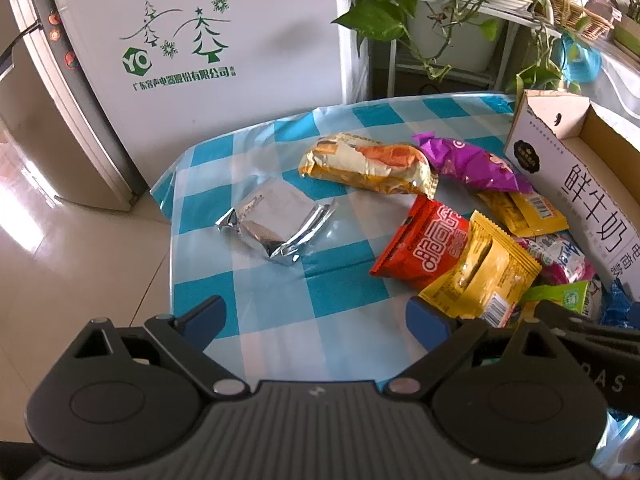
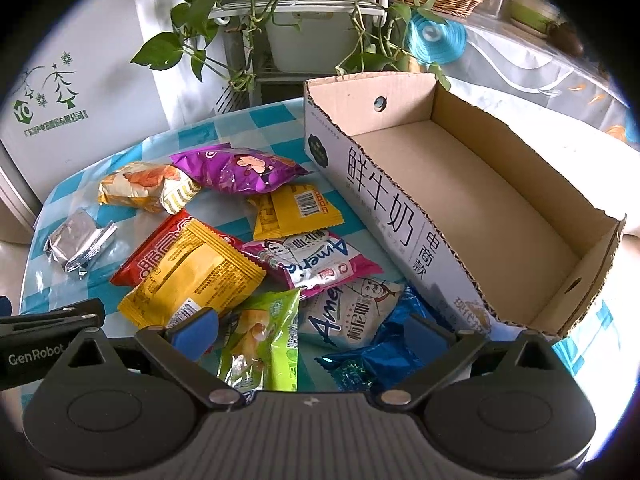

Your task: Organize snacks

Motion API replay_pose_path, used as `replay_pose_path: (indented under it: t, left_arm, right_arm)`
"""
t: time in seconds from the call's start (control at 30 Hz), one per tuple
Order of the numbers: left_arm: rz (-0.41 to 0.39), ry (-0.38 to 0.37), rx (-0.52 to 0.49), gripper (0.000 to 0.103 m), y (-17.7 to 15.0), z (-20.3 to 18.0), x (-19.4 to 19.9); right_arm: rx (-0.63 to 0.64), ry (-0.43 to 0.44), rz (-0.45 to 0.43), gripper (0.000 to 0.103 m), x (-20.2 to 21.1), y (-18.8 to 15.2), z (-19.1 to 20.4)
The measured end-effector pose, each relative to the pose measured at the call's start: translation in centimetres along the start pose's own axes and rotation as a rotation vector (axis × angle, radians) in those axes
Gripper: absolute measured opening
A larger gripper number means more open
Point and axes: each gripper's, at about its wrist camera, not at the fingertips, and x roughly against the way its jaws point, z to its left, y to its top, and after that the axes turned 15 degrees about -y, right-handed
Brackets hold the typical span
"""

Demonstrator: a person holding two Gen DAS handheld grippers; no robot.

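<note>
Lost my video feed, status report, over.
Both jaws open, empty. Cardboard box empty. Snack packets all loose on checked tablecloth. Nothing blocking box.

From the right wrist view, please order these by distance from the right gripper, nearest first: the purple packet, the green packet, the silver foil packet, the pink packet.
Measured from the right gripper:
1. Green packet, lying between the open fingers.
2. Pink packet, just ahead, mid-pile.
3. Purple packet, at the far side of the pile.
4. Silver foil packet, alone at far left; too close to the purple packet to call.
</note>
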Motion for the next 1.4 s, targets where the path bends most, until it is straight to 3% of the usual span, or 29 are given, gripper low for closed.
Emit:
replay_pose_path:
  t: [0.37,0.77,0.9,1.13,1.4]
  left_arm:
    - [-0.009,-0.015,0.027,0.100,-0.1,0.4,0.0]
    - [-0.062,-0.045,0.172,0.100,0.8,3.3,0.9]
    - [-0.085,-0.086,0.202,0.100,0.9,3.6,1.1]
    - [-0.070,-0.204,0.181,0.100,1.1,1.6,-0.1]
    - [-0.049,-0.304,0.051,0.100,1.9,-1.9,-1.9]
  right_arm:
    - [0.003,0.031,-0.004,0.103,0.2,0.0,-0.3]
    - [0.035,0.191,-0.040,0.103,1.6,-1.3,-3.1]
    - [0.046,0.244,-0.038,0.099,1.8,-1.9,-3.6]
    - [0.077,0.278,-0.041,0.080,1.6,-2.4,-3.1]
    - [0.069,0.276,-0.021,0.067,0.7,-2.5,-2.3]
